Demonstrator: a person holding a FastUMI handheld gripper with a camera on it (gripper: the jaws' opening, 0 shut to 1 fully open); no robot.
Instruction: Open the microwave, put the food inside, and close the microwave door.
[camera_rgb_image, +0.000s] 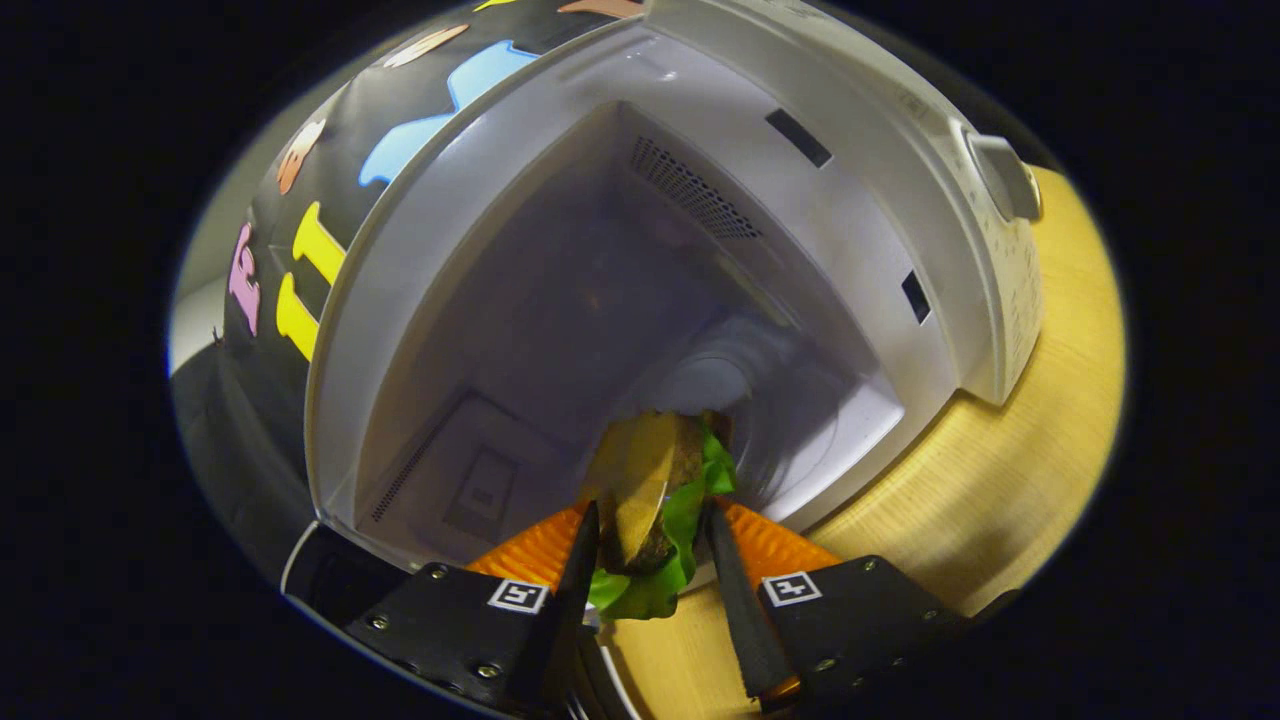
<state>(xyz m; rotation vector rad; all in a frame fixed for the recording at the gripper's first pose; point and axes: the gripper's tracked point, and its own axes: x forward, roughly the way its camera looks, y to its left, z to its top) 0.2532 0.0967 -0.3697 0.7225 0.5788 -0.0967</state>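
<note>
Jaws are clenching the burger (650, 500) at the microwave (640, 300) mouth near the counter (1000, 480) edge; releasing early is risking it tumbling out, I judge.

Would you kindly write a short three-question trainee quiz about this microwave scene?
1. True or false: the microwave cavity is open to the gripper.
2. What sits between the fingers? A) a cup B) a burger C) a spoon
3. Fill in: the microwave stands on a wooden ____.

Key: 1 true. 2 B; both fingers press its sides, and its green lettuce hangs out below. 3 table.
</note>
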